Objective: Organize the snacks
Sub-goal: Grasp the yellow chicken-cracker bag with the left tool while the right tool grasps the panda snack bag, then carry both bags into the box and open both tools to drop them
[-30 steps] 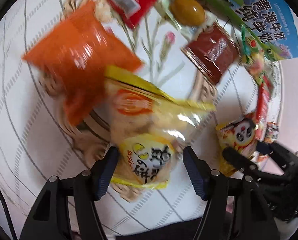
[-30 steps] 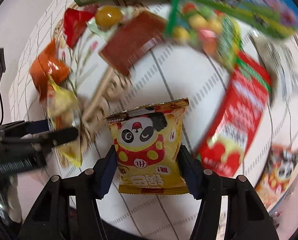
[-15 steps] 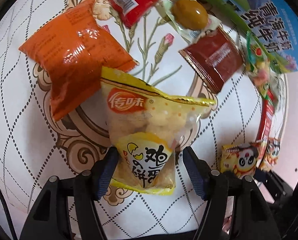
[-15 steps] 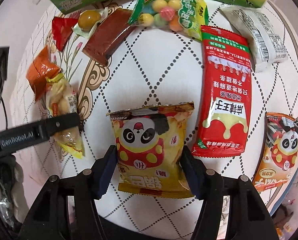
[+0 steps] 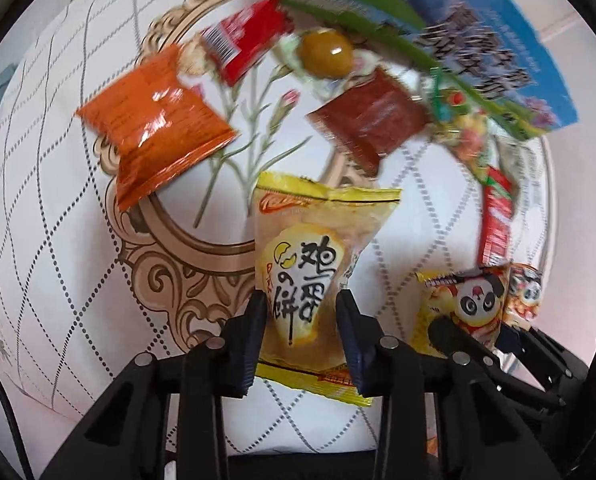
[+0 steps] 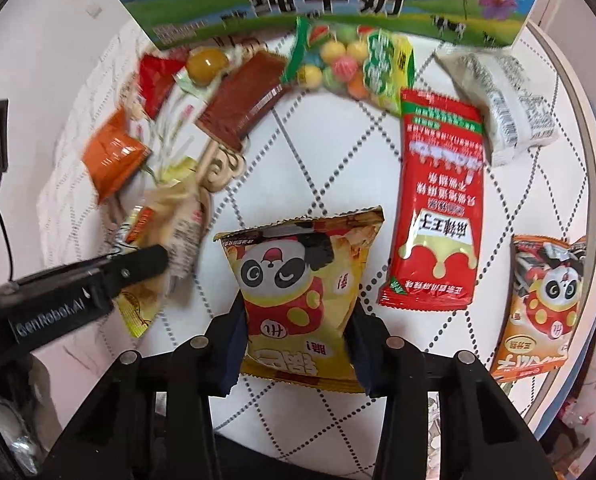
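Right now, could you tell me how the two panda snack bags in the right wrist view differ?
The yellow panda bag is pinched between the right gripper fingers, while the orange panda bag lies untouched near the table's right edge. The yellow bag has a yellow wrapper; the orange bag's is orange with a white lower band. Both show a cartoon panda in a red, yellow-dotted outfit.

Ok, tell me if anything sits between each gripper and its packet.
Nothing visible does. The left gripper already pinches the yellow egg-biscuit packet, and the right gripper pinches the yellow panda packet.
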Available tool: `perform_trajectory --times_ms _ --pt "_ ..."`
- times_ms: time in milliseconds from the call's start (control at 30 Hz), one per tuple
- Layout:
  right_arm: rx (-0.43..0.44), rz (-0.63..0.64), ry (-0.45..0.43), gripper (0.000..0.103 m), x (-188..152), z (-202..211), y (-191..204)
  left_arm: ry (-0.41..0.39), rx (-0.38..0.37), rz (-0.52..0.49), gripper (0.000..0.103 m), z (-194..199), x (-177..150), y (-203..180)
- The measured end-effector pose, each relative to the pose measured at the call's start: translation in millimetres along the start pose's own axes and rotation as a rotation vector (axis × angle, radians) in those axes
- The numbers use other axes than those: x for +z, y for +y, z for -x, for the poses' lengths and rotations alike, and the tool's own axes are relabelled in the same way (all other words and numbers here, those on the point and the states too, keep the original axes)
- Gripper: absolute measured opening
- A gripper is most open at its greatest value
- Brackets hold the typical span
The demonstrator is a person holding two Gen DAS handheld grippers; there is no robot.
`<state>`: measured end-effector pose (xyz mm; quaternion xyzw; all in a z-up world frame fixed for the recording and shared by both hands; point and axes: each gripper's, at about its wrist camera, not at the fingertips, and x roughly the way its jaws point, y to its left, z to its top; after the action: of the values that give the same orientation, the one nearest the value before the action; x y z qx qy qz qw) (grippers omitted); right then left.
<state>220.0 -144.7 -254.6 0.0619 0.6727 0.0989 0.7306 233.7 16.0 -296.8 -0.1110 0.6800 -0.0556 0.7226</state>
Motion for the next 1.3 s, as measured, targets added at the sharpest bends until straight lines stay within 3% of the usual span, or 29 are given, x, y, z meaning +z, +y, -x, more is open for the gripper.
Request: perform_trajectory --times_ms 133,267,400,533,567,667,867,1000,1167,1300 --pt "0.040 -0.003 -0.031 0.046 6 24 -5 0.011 -0.009 -0.051 0.032 10 3 -16" --pt "0.030 -0.001 -0.015 0.046 15 22 -13 0.118 -0.030 -0.090 0.035 -39 30 -10" --pt "0.042 -0.039 0.030 0.046 17 5 -28 0.173 -0.003 -0.103 0.056 -78 43 -13" --pt "0.042 -0.068 0.049 0.046 17 -7 -34 0.156 0.021 -0.087 0.055 -87 48 -18" --pt "0.044 -0.071 0.046 0.046 18 -6 -35 0.139 0.032 -0.092 0.048 -82 47 -20" --pt "0.048 -0.076 0.026 0.046 16 6 -39 0.112 0.017 -0.083 0.043 -71 46 -32" --pt "0.104 -0.106 -0.044 0.046 26 44 -48 0.043 -0.045 -0.049 0.042 -15 42 -36" --pt "0.145 -0.104 -0.125 0.046 49 87 -51 -0.053 -0.119 -0.065 0.042 46 55 -54" --pt "0.132 -0.098 -0.267 0.046 112 143 -66 -0.121 -0.196 -0.087 0.042 97 114 -71" --pt "0.043 -0.099 -0.340 0.046 177 162 -84 -0.196 -0.109 -0.146 0.042 120 177 -87"
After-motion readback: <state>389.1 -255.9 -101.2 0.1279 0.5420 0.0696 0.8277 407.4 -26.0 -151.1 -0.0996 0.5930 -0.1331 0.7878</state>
